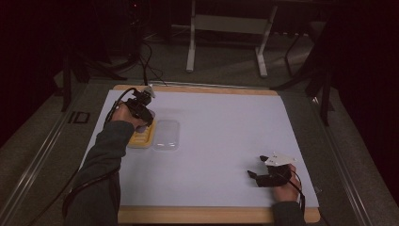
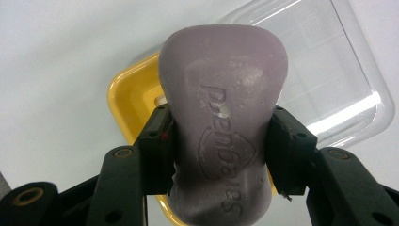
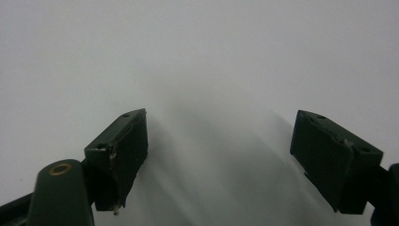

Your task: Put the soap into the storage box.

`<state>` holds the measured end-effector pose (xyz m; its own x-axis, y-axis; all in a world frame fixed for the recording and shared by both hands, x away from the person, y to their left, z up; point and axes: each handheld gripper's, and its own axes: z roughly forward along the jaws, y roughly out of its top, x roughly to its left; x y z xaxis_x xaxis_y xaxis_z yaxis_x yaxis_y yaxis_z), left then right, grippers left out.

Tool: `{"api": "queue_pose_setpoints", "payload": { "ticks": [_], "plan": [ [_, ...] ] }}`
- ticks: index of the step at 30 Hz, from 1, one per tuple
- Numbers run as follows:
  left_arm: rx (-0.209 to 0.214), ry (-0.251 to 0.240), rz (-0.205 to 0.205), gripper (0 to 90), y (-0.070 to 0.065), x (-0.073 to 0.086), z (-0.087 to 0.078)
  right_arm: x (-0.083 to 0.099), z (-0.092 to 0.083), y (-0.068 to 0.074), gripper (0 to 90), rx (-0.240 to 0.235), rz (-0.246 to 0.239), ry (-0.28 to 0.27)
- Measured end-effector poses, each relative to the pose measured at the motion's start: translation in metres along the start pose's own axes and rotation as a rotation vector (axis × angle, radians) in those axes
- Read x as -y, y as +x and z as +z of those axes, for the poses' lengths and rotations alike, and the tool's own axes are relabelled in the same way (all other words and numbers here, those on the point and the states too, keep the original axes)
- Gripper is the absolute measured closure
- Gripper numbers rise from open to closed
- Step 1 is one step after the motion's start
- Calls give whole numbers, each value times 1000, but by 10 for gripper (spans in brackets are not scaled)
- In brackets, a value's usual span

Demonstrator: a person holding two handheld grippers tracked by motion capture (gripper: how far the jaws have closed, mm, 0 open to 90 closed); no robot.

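Observation:
A pale purple bar of soap (image 2: 221,117) with embossed lettering sits between the pads of my left gripper (image 2: 221,150), which is shut on its sides. Below the soap lies a yellow soap dish (image 2: 129,96), and in the high view that yellow dish (image 1: 141,137) is at the table's left with my left gripper (image 1: 141,113) above it. A clear plastic lid (image 1: 167,135) lies flat just right of the dish, and the same lid (image 2: 329,70) shows beyond the soap. My right gripper (image 1: 256,167) rests at the table's front right, and the right gripper (image 3: 219,150) stands open over bare white surface.
A white sheet (image 1: 221,141) covers the wooden table (image 1: 211,215). Cables (image 1: 143,61) run off the back left edge. A white frame (image 1: 228,28) stands on the floor beyond the table.

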<state>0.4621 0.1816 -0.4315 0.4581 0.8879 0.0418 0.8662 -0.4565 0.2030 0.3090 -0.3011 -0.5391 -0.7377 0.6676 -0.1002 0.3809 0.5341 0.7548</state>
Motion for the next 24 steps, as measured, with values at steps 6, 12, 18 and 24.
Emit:
{"api": "queue_pose_setpoints", "payload": {
  "ticks": [6, 12, 18, 24],
  "plan": [
    [-2, 6, -8, 498, 2, 3, 5, 0, 0, 0, 192, 1, -1, -1],
    [2, 6, -20, 498, 5, 6, 8, 0, 0, 0, 192, 2, -1, -4],
    [10, 11, -25, 498, 8, 9, 15, 0, -1, 0, 192, 2, 0, -8],
    [12, 15, -30, 498, 9, 11, 18, 0, -1, 0, 192, 2, 1, -8]
  ]
}}
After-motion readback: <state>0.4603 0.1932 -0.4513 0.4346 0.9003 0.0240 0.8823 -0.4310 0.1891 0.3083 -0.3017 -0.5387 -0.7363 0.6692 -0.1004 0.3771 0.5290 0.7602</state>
